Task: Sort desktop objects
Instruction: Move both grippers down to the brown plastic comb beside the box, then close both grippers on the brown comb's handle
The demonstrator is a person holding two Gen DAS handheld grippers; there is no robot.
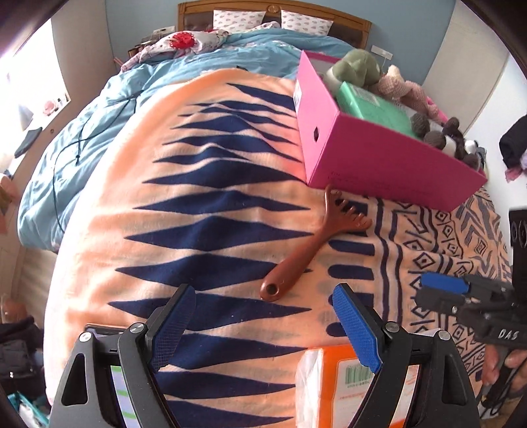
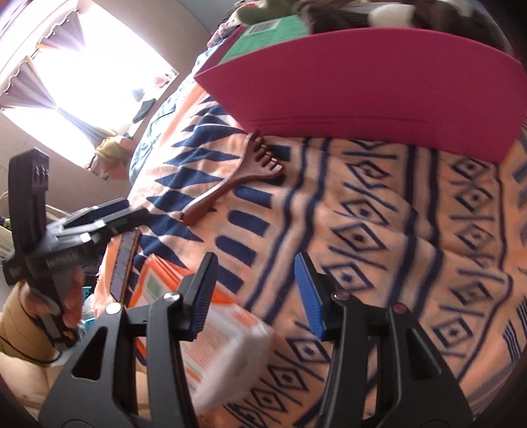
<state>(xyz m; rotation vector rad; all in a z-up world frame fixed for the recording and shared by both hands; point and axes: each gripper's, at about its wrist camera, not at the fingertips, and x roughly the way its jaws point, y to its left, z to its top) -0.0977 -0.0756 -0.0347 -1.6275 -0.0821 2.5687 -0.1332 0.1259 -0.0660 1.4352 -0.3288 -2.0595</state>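
Left wrist view, bedroom, items on a bed.

1. Blanket (image 1: 204, 210): peach with navy diamonds and a geometric border, spread over a light blue duvet (image 1: 98, 108). It bears everything listed below.
2. Back scratcher (image 1: 306, 243): brown plastic, hand-shaped. It lies flat on the blanket, its fingered end just at the near lower corner of the pink box, its handle end with the hanging hole pointing toward the left gripper. Nothing grips it.
3. Pink box (image 1: 378, 154): open-topped cardboard, on the blanket at the far right. Contents: a green packet (image 1: 372, 105), a green soft toy (image 1: 355, 67), a pink knitted toy (image 1: 405, 87), and a dark brown and white soft toy (image 1: 444, 138).
4. Orange packet (image 1: 329, 378): orange and white wrapper with a barcode, at the lower edge, partly behind the left gripper's right finger.
5. Left gripper (image 1: 260, 329): black frame, blue pads, jaws spread wide and empty, over the blanket with the scratcher's handle end just ahead of the gap.
6. Right gripper (image 1: 441, 293): seen side-on at the right edge, held by a hand (image 1: 504, 365); its own view shows the jaws apart with nothing between them.
7. Pillows (image 1: 273, 19) and a wooden headboard (image 1: 355, 23) at the far end.

Right wrist view, same items, somewhat blurred.

8. Right gripper (image 2: 257, 293): over the border pattern of the blanket, the orange packet (image 2: 217, 345) under its left finger.
9. Back scratcher (image 2: 230, 184): ahead and to the left, head at the foot of the pink box (image 2: 378, 92).
10. Left gripper (image 2: 98, 217): at the left edge, in a hand (image 2: 52, 296), before a bright window (image 2: 92, 75).
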